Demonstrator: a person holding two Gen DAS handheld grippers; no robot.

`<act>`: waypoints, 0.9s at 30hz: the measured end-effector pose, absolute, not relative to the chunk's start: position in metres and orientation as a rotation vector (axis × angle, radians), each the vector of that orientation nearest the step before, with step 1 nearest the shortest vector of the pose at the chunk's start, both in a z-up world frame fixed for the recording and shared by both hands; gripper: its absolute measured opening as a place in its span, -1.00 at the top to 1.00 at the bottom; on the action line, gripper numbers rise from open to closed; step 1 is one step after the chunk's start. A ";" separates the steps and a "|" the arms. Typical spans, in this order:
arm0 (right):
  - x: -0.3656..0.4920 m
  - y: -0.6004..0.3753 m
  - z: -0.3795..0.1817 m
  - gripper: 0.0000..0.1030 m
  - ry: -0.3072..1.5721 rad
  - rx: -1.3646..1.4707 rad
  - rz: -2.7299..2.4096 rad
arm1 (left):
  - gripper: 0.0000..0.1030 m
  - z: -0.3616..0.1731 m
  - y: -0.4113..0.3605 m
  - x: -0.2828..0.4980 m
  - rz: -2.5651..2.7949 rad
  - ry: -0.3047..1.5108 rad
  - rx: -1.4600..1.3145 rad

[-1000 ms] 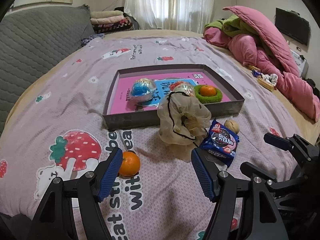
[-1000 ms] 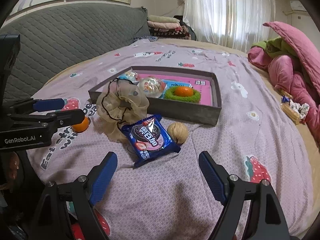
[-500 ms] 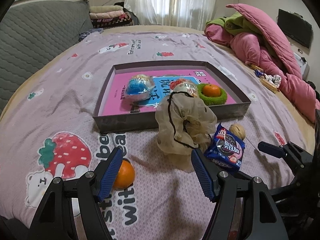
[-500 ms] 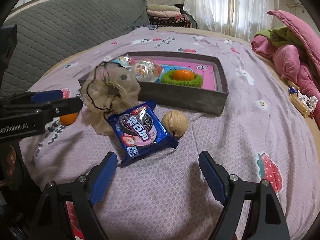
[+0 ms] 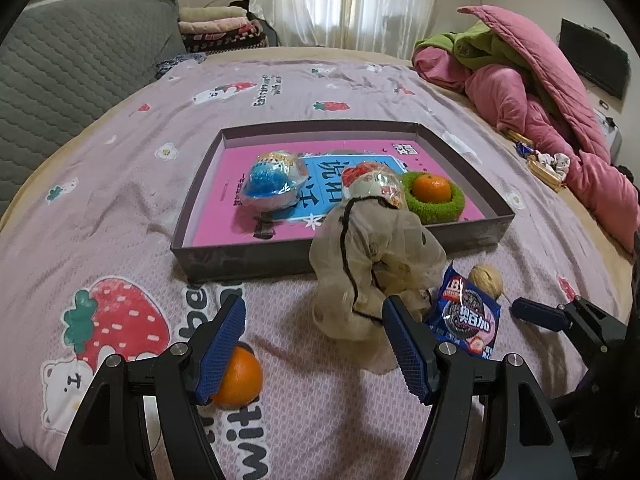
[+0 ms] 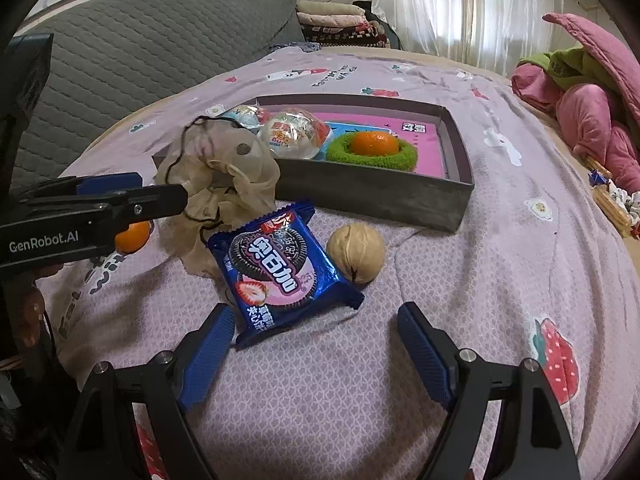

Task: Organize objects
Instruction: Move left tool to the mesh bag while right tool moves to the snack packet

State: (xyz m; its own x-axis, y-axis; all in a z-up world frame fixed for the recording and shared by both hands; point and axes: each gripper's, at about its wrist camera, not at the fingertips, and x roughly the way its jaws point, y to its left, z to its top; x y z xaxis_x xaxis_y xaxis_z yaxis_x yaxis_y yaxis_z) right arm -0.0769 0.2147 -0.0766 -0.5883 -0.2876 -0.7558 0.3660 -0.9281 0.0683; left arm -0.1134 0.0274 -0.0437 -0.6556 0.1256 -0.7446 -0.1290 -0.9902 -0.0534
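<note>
I am holding both grippers' fingers open: right gripper [image 6: 312, 350] is lining up on the cookie packet [image 6: 280, 268] before the tray [image 6: 376, 196]; closing comes next.

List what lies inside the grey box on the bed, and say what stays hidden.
Inside the grey box: a pink book, two wrapped balls, and an orange in a green ring. The beige scrunchie hides part of the box's front edge.
</note>
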 end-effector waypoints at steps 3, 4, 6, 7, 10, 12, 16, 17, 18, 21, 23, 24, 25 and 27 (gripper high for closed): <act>-0.079 0.214 -0.077 -0.61 0.124 1.171 -2.499 | -0.41 -0.044 0.028 -0.118 2.738 0.006 -1.232; -0.079 0.213 -0.077 -0.61 0.126 1.169 -2.497 | -0.41 -0.045 0.028 -0.119 2.739 0.008 -1.234; -0.079 0.212 -0.077 -0.61 0.127 1.168 -2.492 | -0.41 -0.047 0.028 -0.122 2.743 0.014 -1.240; -0.078 0.212 -0.077 -0.61 0.127 1.166 -2.487 | -0.41 -0.048 0.028 -0.123 2.744 0.015 -1.246; -0.076 0.209 -0.077 -0.61 0.134 1.158 -2.470 | -0.41 -0.050 0.027 -0.128 2.752 0.023 -1.254; -0.074 0.205 -0.076 -0.61 0.142 1.150 -2.459 | -0.41 -0.050 0.027 -0.131 2.764 0.037 -1.257; -0.069 0.199 -0.076 -0.61 0.160 1.127 -2.436 | -0.41 -0.051 0.026 -0.134 2.763 0.035 -1.256; -0.068 0.198 -0.076 -0.61 0.165 1.123 -2.431 | -0.41 -0.052 0.027 -0.134 2.762 0.035 -1.256; -0.067 0.197 -0.075 -0.61 0.171 1.115 -2.430 | -0.41 -0.052 0.027 -0.134 2.760 0.035 -1.259; -0.068 0.200 -0.075 -0.61 0.167 1.117 -2.454 | -0.41 -0.052 0.025 -0.134 2.755 0.026 -1.260; -0.070 0.205 -0.074 -0.61 0.139 1.127 -2.465 | -0.41 -0.052 0.024 -0.133 2.757 0.022 -1.255; -0.072 0.209 -0.074 -0.61 0.115 1.133 -2.468 | -0.41 -0.052 0.023 -0.133 2.756 0.018 -1.254; -0.073 0.211 -0.073 -0.61 0.100 1.135 -2.471 | -0.41 -0.052 0.023 -0.133 2.755 0.013 -1.253; -0.075 0.213 -0.073 -0.61 0.095 1.138 -2.473 | -0.41 -0.052 0.022 -0.134 2.755 0.009 -1.254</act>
